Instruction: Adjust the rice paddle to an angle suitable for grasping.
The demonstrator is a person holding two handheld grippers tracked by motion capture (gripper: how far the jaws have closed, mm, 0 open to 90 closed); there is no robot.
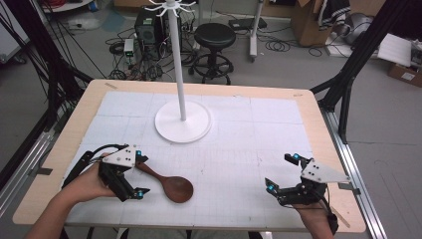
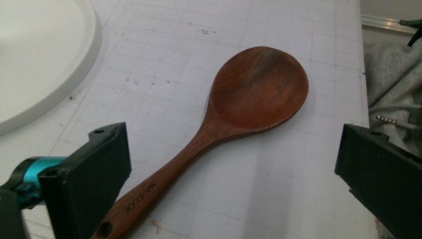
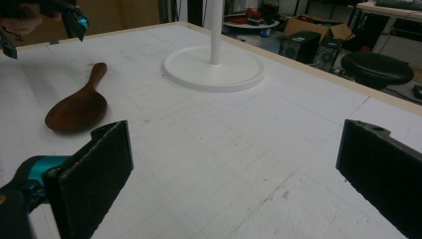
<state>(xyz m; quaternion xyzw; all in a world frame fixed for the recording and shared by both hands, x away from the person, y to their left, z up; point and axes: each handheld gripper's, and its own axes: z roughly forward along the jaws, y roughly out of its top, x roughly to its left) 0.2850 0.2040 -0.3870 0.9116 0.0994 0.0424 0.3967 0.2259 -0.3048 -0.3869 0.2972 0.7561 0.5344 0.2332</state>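
Here is the pale wooden bench (image 1: pixel 318 107) with its white gridded mat (image 1: pixel 239 149) spread across the top; on the mat lies a dark brown wooden spoon with a round bowl (image 1: pixel 171 184), flat on its back, bowl toward the person's side and handle running up and left; the left gripper (image 1: pixel 140 175) sits right over that handle, jaws spread wide, one on either side of it, nothing pinched; from the left gripper view the spoon (image 2: pixel 234 114) runs up between the two black jaws, the handle end with its small hole and printed lettering low in the frame near the left jaw, the bowl well ahead of the tips; I cannot tell whether that jaw touches the handle.

Over on the right, the right gripper (image 1: pixel 282 173) hovers near the front right part of the mat, jaws spread apart as well, holding nothing; it is well apart from the spoon; in the right gripper view the spoon (image 3: pixel 79 107) lies far off to the left, with the left gripper (image 3: pixel 45 27) above its handle.

Behind it all, the tall white stand with a round flat base (image 1: pixel 182 122) stands upright at the middle back of the mat; beyond the bench, a black round stool (image 1: pixel 214 37) on the grey floor.
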